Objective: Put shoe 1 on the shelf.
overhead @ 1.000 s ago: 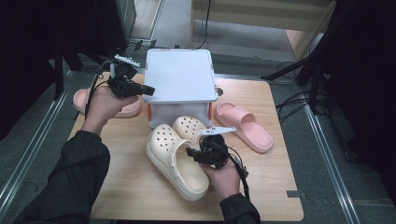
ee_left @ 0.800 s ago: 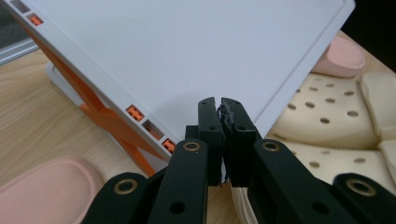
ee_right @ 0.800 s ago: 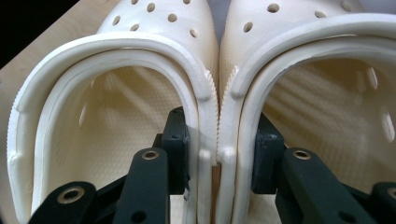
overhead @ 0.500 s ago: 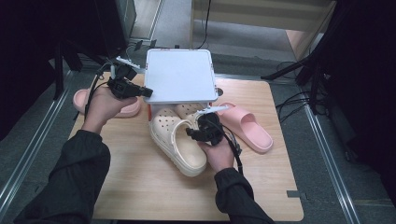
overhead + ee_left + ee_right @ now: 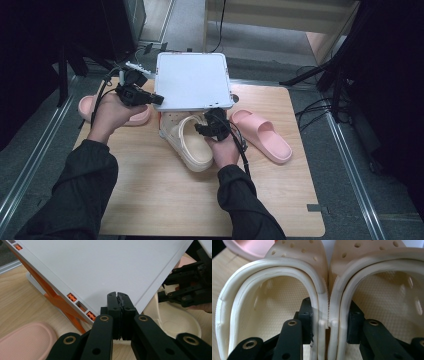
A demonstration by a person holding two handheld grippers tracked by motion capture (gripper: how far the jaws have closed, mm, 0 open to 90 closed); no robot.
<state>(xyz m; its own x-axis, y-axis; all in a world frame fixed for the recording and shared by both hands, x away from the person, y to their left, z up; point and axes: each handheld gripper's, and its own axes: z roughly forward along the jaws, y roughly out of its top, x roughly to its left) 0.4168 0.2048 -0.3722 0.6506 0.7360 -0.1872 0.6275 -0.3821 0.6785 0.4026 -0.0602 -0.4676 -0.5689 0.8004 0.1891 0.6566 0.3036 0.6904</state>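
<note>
Already, the pair of cream perforated foam clogs (image 5: 322, 290) is clamped by the inner walls in the right gripper (image 5: 212, 125) at the box mouth, while the white plastic lid (image 5: 192, 80) is pinched up by the closed left gripper (image 5: 145, 97), so stowing and closing remain.

Wooden table (image 5: 150, 200) — grey floor (image 5: 370, 200).

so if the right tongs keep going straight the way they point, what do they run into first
Probably the white storage box under the raised lid. The right tongs pinch the two cream clogs by their touching walls, toes aimed toward it, though depth is hard to judge.
</note>
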